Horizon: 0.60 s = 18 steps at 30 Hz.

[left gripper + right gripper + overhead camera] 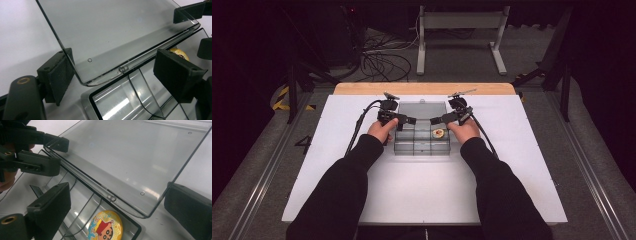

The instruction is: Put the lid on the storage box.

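Left gripper view shows the left gripper (113, 75) spread wide astride the clear hinged plastic lid (117, 32) corner, not pinching. The right gripper (120, 207) is likewise apart; a clumsy nudge could, I judge, slam the lid over the round cartoon badge (106, 226).

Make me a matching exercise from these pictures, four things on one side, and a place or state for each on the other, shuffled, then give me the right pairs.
Things:
1. lid
2. badge
3. left gripper
4. table

Places or states:
A. white, bearing the clear box
B. jaws open, one on each side of a lid corner
C. swung open, lying flat behind the box
D. lying in a compartment at the box's right end

Pairs: 1-C, 2-D, 3-B, 4-A
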Tool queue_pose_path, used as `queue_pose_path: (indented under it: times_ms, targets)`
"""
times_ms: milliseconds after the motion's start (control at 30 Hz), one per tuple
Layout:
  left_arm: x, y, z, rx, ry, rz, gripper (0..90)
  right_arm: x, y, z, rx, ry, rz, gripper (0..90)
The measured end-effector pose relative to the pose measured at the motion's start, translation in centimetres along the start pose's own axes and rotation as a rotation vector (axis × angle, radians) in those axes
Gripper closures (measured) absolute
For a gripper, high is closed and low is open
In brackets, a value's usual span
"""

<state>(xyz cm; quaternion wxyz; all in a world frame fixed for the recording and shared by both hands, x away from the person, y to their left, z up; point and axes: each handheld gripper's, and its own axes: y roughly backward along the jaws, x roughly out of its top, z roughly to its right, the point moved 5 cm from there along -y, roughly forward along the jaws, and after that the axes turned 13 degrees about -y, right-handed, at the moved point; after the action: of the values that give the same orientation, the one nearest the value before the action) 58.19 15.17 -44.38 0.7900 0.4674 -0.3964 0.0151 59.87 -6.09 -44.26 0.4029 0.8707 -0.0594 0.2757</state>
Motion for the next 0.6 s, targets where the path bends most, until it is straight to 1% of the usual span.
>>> queue_pose_path:
  times_ms: [200,333,467,600]
  targets:
    - [0.3,0.3,0.0,0.009,-0.008,0.018,19.6,0.3,0.4,-0.2,0.007,0.019,0.027,7.6]
    - [0.4,0.7,0.0,0.008,-0.028,0.034,20.0,0.5,0.7,-0.4,0.014,0.035,0.048,7.6]
    - [0.6,1.1,0.1,0.0,-0.035,0.055,20.3,0.8,1.2,-0.7,0.021,0.039,0.079,7.7]
    - [0.8,1.4,0.2,0.003,-0.042,0.069,20.3,1.0,1.6,-0.9,0.025,0.052,0.097,8.3]
